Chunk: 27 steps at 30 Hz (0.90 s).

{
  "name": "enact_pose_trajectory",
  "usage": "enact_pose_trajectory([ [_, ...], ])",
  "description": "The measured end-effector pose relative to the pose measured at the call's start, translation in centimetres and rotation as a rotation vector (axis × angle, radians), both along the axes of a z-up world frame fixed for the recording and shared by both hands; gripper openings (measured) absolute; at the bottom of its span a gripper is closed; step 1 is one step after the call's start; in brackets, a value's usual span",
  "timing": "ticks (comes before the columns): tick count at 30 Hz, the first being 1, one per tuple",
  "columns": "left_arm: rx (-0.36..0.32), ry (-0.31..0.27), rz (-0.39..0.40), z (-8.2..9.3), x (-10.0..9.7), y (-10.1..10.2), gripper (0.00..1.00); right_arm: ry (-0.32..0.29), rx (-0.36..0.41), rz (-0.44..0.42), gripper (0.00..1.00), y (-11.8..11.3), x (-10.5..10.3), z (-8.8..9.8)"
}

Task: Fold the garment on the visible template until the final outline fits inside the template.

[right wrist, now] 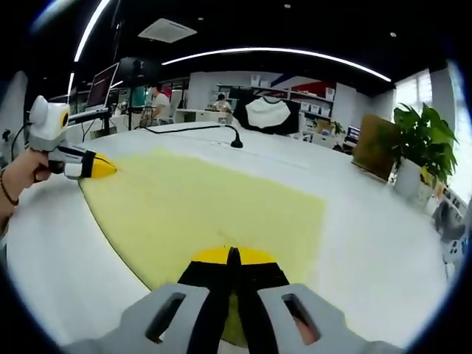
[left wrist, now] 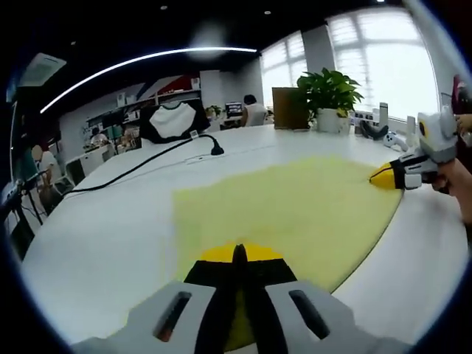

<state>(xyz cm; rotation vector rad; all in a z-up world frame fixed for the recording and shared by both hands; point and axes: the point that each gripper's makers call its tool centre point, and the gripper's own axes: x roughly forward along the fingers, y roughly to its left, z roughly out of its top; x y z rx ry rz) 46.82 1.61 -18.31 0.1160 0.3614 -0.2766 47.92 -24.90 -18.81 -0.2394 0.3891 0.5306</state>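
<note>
A broad white tabletop [left wrist: 110,221] carries a pale yellow garment [left wrist: 295,214], spread flat across its near part with one straight edge toward the middle of the tabletop and a curved edge following the tabletop's rim. In the right gripper view the same garment [right wrist: 199,214] lies between the two grippers. No separate template outline can be told apart from the cloth. A black cable [left wrist: 140,166] runs over the tabletop beyond the garment to a small black base. Farther off, a black-and-white shirt [left wrist: 173,122] hangs at the tabletop's far side, and a green potted plant [left wrist: 328,96] stands near bright windows. The left gripper [left wrist: 240,254] has its yellow-tipped fingers pressed together on the garment's near edge, pinching the cloth. The right gripper [right wrist: 232,257] likewise has its fingers closed on the garment's edge. From the left gripper view, the right gripper [left wrist: 383,177] is held by a hand [left wrist: 457,181] at the garment's far corner.
</note>
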Motion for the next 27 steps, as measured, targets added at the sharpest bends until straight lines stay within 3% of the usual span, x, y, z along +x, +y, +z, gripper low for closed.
enact_pose_trajectory([
  [3, 0.015, -0.015, 0.047, 0.0, 0.0, 1.5, 0.01, -0.004, 0.011, -0.006, 0.00, -0.5, -0.1, 0.1],
  [6, -0.018, -0.010, 0.048, 0.0, -0.1, 2.2, 0.01, -0.007, 0.005, -0.015, 0.00, -0.9, 0.1, 0.1],
  [10, 0.027, 0.008, 0.103, -0.6, -0.5, 4.0, 0.01, -0.009, 0.020, -0.033, 0.00, -2.0, 0.2, 0.2],
  [12, -0.007, -0.014, 0.080, -0.4, -1.0, 3.5, 0.01, -0.013, 0.019, -0.037, 0.00, -2.0, 0.1, 0.2],
  [14, 0.034, -0.013, 0.066, -0.4, -1.1, 3.2, 0.01, -0.014, 0.019, -0.042, 0.00, -2.1, 0.1, 0.2],
  [20, 0.040, -0.015, 0.063, -0.4, -1.3, 3.3, 0.01, -0.021, 0.027, -0.065, 0.00, -3.5, -0.3, 0.3],
  [22, 0.051, -0.017, 0.060, -0.4, -1.3, 3.2, 0.01, -0.016, 0.065, -0.069, 0.00, -3.7, -0.4, 0.3],
  [27, 0.087, -0.023, 0.060, -0.3, -1.3, 3.1, 0.00, -0.035, 0.012, -0.066, 0.00, -3.4, -0.5, 0.3],
])
